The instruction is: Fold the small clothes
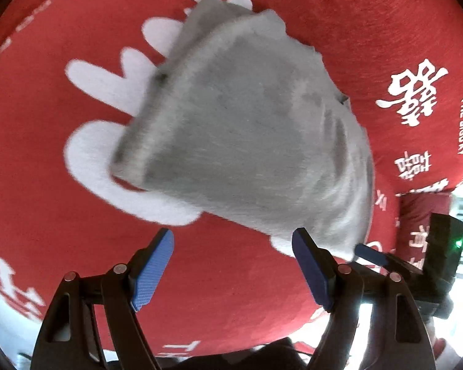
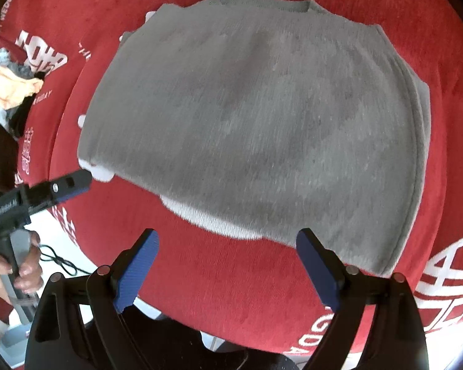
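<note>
— Where is the garment lying?

— The grey garment (image 2: 256, 129) is spread flat in the middle of the red printed cloth (image 2: 231, 277) that covers the table, its ribbed neck band at the far edge and its hem toward the near edge.

— And the tools?

— Both are spread wide and hold nothing. The right gripper (image 2: 228, 265) hovers just short of the near hem, with the garment straight ahead of its fingers. The left gripper (image 1: 231, 262) sits off the garment's left side, near the corner there.

— Which way does the garment run?

— Its long axis seems to lie left to right, so a side-to-side fold looks likely — each tool taking the corner nearest to it.

— Any containers?

— None that I can see — only a heap of other clothes (image 2: 9, 80) at the far left edge.
</note>
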### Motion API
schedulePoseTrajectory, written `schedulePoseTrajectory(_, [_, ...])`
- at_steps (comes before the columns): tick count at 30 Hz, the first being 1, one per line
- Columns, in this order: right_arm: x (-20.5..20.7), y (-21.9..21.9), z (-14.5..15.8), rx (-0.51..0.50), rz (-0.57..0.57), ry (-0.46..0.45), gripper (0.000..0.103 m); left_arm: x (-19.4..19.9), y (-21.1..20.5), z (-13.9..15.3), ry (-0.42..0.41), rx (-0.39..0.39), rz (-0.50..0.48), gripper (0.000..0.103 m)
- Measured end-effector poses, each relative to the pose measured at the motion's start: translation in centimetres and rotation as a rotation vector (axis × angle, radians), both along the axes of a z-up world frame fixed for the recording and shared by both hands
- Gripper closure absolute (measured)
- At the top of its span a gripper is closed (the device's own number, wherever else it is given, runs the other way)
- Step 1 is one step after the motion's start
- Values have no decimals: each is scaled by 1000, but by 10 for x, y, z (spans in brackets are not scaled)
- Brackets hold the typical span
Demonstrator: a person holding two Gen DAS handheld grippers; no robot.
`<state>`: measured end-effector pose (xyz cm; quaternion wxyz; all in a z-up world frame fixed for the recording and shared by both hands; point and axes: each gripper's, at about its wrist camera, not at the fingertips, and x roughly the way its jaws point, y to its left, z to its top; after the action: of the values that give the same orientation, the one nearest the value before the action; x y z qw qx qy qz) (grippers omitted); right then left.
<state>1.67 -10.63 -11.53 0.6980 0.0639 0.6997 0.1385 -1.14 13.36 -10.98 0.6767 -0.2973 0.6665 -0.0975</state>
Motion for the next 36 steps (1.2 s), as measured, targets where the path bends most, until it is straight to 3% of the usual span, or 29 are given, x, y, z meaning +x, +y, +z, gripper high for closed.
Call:
schedulePoseTrajectory(9, [12,-2,-27,23,-19,30,11,3,-15,-24,1,-165,159,24])
schedulePoseTrajectory(16, [7,-3,-38,46,-21,45,10,8,-17,-37,-10,-189,248,24])
schedulePoseTrajectory(22, [6,1,-42,52,-18,38,10,4,-17,-40,-45,-195,316,24])
schedulePoseTrajectory(25, [4,2,-43,50,-10,34,10,3,-13,-39,-74,-254,395,24])
schedulePoseTrajectory(28, [4,3,-43,51,1,32,10,10,-13,-28,-154,-304,405,24])
schedulePoseTrajectory(30, [4,3,-44,55,4,30,10,17,-16,-25,-199,-282,373,24])
schedulePoseTrajectory(32, [4,3,-44,57,4,30,10,22,-20,-35,-169,-199,343,24])
schedulePoseTrajectory(36, [4,3,-44,60,8,32,10,25,-20,-37,-176,-194,353,24])
